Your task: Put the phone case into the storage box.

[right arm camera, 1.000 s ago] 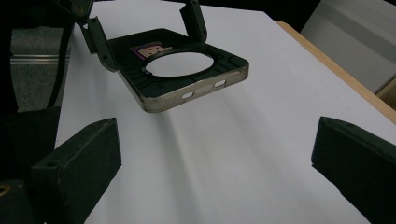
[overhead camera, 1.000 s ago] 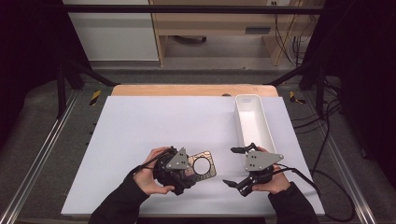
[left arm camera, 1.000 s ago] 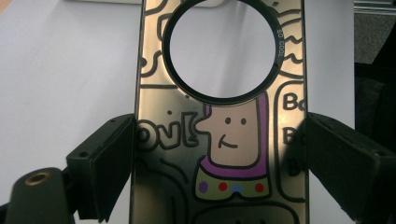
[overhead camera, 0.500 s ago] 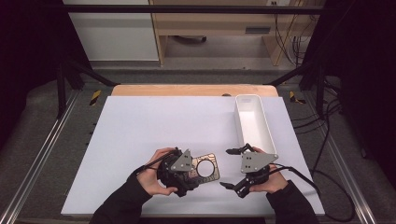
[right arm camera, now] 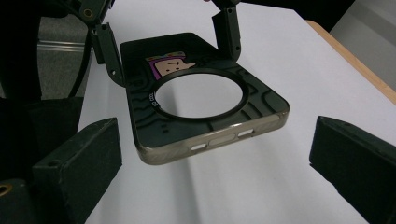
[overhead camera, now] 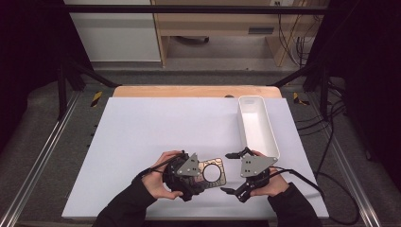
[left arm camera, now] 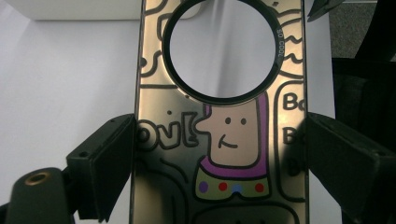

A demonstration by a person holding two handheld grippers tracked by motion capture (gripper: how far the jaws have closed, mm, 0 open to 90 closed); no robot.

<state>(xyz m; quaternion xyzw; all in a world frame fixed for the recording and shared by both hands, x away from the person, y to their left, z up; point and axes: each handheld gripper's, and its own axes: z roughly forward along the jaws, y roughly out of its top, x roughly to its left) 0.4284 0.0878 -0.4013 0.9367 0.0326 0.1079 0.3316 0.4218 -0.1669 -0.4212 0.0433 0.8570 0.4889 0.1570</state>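
Observation:
A brownish translucent phone case [overhead camera: 213, 171] with a big round hole and a cartoon figure printed on it hangs just above the white table. My left gripper [overhead camera: 204, 176] is shut on it, one pad on each long edge [left arm camera: 219, 121]. In the right gripper view the case [right arm camera: 210, 142] floats over its shadow, clamped at its far end by the left gripper [right arm camera: 170, 42]. My right gripper [overhead camera: 230, 173] faces the case's free end from the right, open, its two pads [right arm camera: 79, 163] wide apart and off the case.
A long white tray [overhead camera: 257, 125] lies on the table's right side, just beyond my right hand. The white sheet [overhead camera: 165, 127] covers the table up to a wooden back edge [overhead camera: 189, 91]. Cables trail off to the right.

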